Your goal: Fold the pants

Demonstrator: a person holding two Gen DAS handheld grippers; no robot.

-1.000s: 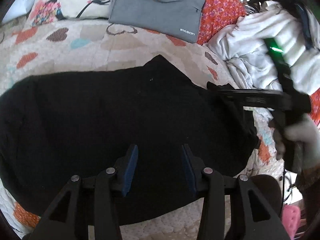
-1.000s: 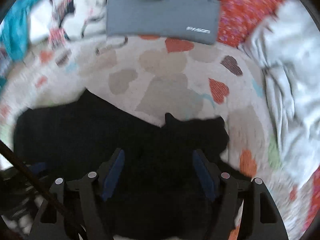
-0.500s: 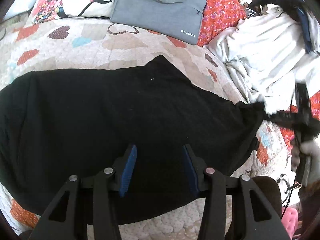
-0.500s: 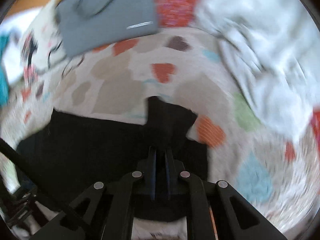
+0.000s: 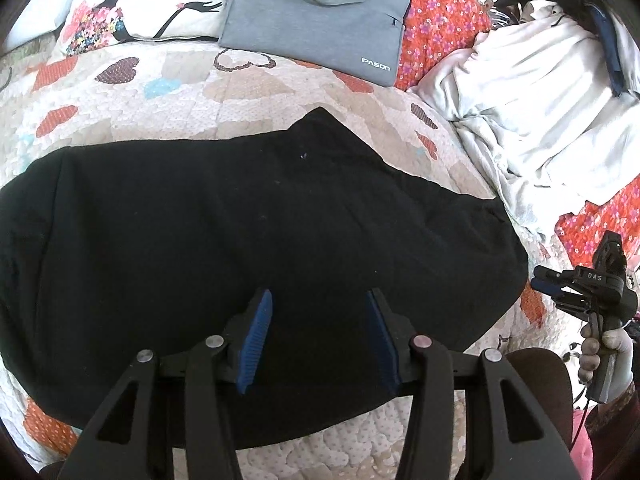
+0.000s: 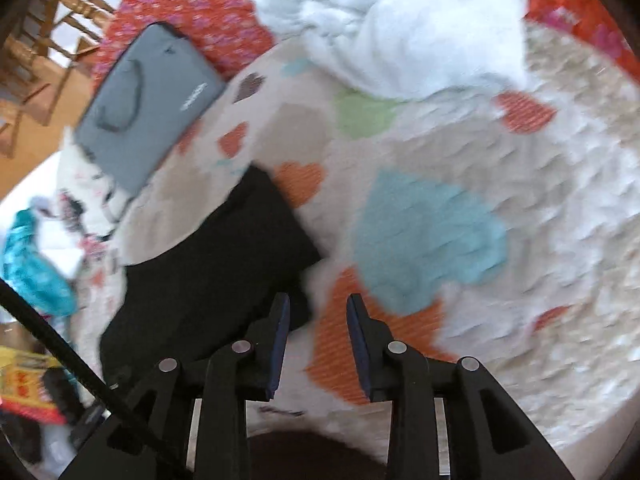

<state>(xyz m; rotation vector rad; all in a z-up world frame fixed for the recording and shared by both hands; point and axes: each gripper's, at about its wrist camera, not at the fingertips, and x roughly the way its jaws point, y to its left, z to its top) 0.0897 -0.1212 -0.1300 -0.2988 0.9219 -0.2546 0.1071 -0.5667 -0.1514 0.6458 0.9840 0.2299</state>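
The black pants [image 5: 248, 224] lie spread flat across the heart-patterned quilt [image 5: 168, 92]. My left gripper [image 5: 318, 306] is open and empty, hovering over the near part of the pants. My right gripper [image 6: 316, 312] is open and empty; it sits over the quilt [image 6: 520, 240] just right of the pants' end [image 6: 224, 264]. In the left wrist view the right gripper [image 5: 550, 290] is off the pants' right end, held by a gloved hand.
A grey laptop bag [image 5: 316, 20] and a printed pillow [image 5: 136, 4] lie at the far side. A heap of white clothes [image 5: 540, 112] sits at the right on an orange floral cover [image 5: 440, 28]. A wooden chair [image 6: 36, 40] stands beyond the bed.
My right gripper pulled the pants' end out to the right while shut on it, then opened and let go, drawing back off the cloth. The left gripper has stayed open and nearly still.
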